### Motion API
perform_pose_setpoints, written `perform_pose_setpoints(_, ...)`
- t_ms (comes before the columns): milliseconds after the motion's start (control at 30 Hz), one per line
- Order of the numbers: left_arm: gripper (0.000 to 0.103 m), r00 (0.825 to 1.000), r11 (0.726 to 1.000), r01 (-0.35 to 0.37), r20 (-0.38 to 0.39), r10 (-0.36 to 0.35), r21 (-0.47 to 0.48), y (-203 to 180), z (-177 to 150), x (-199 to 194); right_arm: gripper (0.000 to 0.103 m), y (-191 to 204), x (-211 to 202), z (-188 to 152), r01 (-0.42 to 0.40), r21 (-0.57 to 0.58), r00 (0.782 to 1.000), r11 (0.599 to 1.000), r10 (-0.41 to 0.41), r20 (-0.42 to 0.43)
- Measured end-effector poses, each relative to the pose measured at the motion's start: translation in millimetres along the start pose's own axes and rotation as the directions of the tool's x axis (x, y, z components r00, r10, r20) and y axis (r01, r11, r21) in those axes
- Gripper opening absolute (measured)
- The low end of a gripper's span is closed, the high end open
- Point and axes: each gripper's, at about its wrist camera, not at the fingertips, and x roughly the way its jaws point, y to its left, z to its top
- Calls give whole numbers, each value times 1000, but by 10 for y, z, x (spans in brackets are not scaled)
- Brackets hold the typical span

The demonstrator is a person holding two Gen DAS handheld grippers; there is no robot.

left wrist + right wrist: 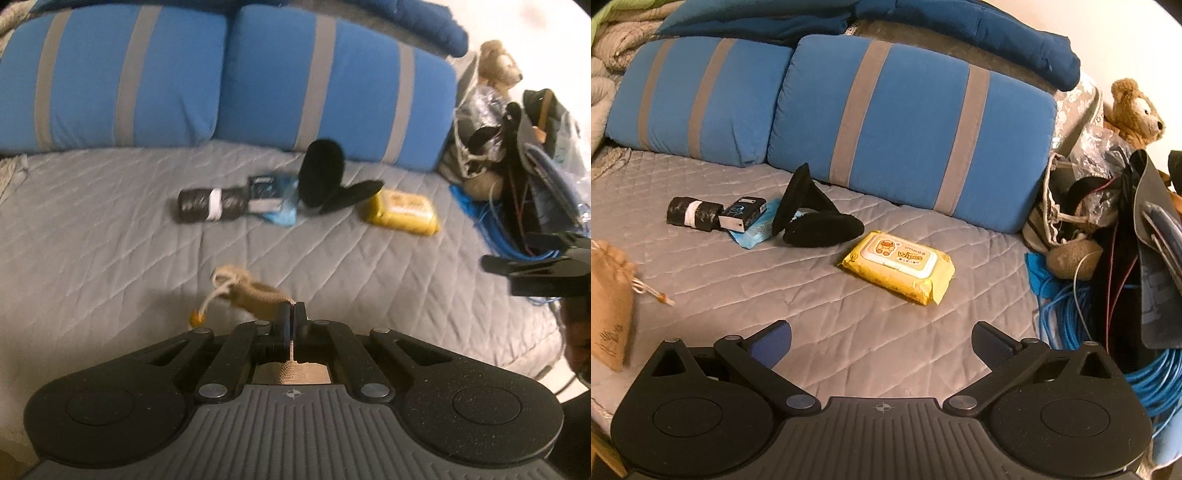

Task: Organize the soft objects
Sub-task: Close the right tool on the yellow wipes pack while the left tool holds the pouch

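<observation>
Left gripper (294,307) clamped on tan drawstring pouch (255,293), right gripper (882,341) spread wide and holding nothing above bare grey quilt (820,295), wipes pack (899,266) beyond, blue cables (1067,317) crowding right edge, pouch blurred.

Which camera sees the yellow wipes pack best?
The right wrist view: the yellow wipes pack lies near the middle, sharp, with its label readable. In the left wrist view it is farther off, smaller and blurred.

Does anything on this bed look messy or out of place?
Yes. A tangled blue cable spills along the bed's right side under a heap of bags, with a teddy bear perched above. Mid-bed, black earmuffs lie splayed, one cup propped upright. The wipes pack lies flat.
</observation>
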Motion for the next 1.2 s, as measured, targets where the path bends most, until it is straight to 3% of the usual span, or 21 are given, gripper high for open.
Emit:
perform_pose_setpoints(333, 1, 998, 998, 46, 40, -48, 53, -195, 102, -31, 103, 20, 379, 93, 28, -95, 1000, 995, -28, 3)
perform_pose_setpoints(633, 1, 999, 997, 35, 25, -37, 72, -197, 132, -10, 103, 136, 831, 74, 63, -209, 998, 976, -66, -8)
perform_pose_setpoints(1000, 1, 999, 994, 40, 2, -41, 98, -214, 177, 20, 103, 266, 1428, 75, 158, -424, 987, 892, -157, 39)
perform_pose_setpoints(1200, 1, 998, 992, 45, -39, -40, 118, -255, 177, 104, 96, 345, 1853, -42, 241, -564, 967, 790, -247, 67)
